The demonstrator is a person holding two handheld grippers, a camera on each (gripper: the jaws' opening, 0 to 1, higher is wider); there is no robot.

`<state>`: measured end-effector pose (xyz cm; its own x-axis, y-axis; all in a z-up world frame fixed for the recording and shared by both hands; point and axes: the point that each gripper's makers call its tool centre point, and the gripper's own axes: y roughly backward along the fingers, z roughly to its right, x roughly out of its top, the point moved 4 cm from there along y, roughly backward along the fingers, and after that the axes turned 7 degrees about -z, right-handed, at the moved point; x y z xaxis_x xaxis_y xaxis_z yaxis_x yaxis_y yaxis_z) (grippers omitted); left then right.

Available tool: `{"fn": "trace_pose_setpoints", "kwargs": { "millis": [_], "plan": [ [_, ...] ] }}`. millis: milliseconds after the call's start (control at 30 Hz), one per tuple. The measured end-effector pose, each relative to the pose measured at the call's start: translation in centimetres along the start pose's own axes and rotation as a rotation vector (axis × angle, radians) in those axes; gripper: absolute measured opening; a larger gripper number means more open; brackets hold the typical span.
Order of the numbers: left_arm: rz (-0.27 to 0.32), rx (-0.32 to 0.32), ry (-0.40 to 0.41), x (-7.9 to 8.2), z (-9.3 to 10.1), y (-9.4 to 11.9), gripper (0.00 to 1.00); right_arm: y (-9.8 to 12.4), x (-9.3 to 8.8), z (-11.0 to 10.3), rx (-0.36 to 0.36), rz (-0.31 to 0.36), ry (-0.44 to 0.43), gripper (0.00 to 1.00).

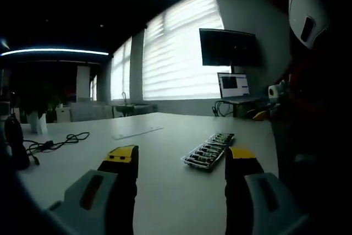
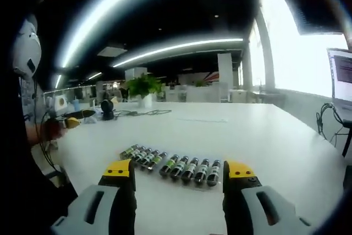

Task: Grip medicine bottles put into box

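looking at both grippers, left gripper (image 1: pixel 180 160) and right gripper (image 2: pixel 180 175), jaws spread wide, holding nothing. those medicine bottles (image 2: pixel 175 165) in their tray (image 2: pixel 215 186) look small, light, probably slick, so i'd pinch one mid-body.

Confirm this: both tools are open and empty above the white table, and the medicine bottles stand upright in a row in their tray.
Not quite. In the right gripper view the medicine bottles lie on their sides in the tray, not upright. The rest holds: the right tool and left tool are open and empty above the white table.
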<state>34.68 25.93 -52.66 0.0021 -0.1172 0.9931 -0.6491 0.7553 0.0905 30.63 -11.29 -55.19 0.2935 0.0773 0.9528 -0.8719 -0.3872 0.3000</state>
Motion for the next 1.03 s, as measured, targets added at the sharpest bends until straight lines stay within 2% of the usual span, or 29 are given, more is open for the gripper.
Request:
{"fn": "trace_pose_setpoints", "kwargs": {
  "millis": [167,767,1033],
  "plan": [
    [0.005,0.002,0.009,0.27,-0.17,0.15,0.56,-0.28,-0.1,-0.1,-0.003,-0.015,0.028,0.6],
    [0.0,0.011,-0.036,0.71,-0.2,0.58,0.56,0.43,0.38,0.07,-0.017,0.002,0.031,0.59],
    [0.006,0.016,-0.027,0.69,-0.39,0.72,0.56,0.35,0.57,0.02,-0.024,0.007,0.034,0.58]
  ]
}}
